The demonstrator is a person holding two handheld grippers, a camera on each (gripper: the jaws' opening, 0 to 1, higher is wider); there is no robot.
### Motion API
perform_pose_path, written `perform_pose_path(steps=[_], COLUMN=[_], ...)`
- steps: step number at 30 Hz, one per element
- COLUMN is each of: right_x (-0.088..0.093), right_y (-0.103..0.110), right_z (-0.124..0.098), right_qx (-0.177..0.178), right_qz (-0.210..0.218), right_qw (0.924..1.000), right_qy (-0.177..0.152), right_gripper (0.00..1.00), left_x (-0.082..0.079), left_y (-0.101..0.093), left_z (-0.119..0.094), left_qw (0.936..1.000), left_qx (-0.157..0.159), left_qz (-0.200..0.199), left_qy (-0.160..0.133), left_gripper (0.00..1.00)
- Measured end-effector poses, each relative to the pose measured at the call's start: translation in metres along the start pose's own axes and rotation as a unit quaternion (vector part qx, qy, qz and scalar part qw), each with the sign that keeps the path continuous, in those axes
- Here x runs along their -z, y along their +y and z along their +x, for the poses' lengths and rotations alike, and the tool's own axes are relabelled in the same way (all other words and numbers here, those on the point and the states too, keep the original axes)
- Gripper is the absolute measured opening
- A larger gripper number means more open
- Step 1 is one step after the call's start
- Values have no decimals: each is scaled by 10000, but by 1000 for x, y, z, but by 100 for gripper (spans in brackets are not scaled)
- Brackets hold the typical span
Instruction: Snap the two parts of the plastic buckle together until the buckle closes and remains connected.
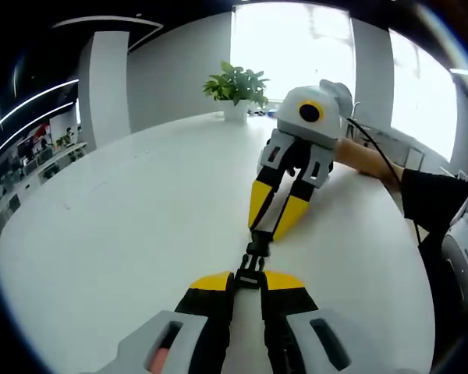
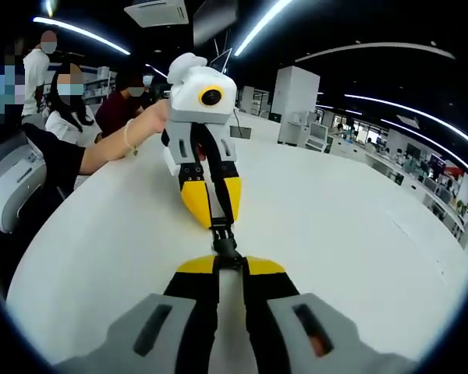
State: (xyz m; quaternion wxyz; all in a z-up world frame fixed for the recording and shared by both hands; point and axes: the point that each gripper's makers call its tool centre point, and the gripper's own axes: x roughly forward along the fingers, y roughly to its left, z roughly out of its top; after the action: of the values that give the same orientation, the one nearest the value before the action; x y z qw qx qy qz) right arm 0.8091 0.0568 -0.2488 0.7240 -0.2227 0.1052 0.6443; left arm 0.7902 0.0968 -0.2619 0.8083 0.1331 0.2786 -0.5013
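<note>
Left gripper view is showing the left gripper (image 1: pixel 248 279) clamping one end of the black buckle (image 1: pixel 254 255) just above the white table (image 1: pixel 125 234), while the right gripper (image 1: pixel 274 218) is pinching the other end; a plant (image 1: pixel 235 86) is standing beyond.

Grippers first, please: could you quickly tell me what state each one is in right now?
Left gripper: fingers shut on one end of the black buckle.
Right gripper: fingers shut on the buckle's other end, on the white table.
</note>
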Motion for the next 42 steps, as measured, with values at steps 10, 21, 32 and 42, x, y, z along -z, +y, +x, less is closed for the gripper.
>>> perform_pose_path(steps=[10,21,32,42], right_x=[-1,1,0,2], right_y=[-2,-1,0,-3], right_z=[-2,-2,-3,-4], right_qx=[48,67,71,142], right_qz=[37,87,70,141], right_qw=[10000,9999,9999,9997], right_qy=[46,121,135,144], right_gripper=[11,11,11,11], left_x=[0,0,0,-11], left_y=[0,-3,-3,2], left_z=[0,1,1,-5], left_qw=[10000,9999,10000,9996], left_qx=[5,35,0,-18], left_qz=[7,126,71,-148], left_qy=[-1,10,11,-238], left_gripper=[13,13,13,13])
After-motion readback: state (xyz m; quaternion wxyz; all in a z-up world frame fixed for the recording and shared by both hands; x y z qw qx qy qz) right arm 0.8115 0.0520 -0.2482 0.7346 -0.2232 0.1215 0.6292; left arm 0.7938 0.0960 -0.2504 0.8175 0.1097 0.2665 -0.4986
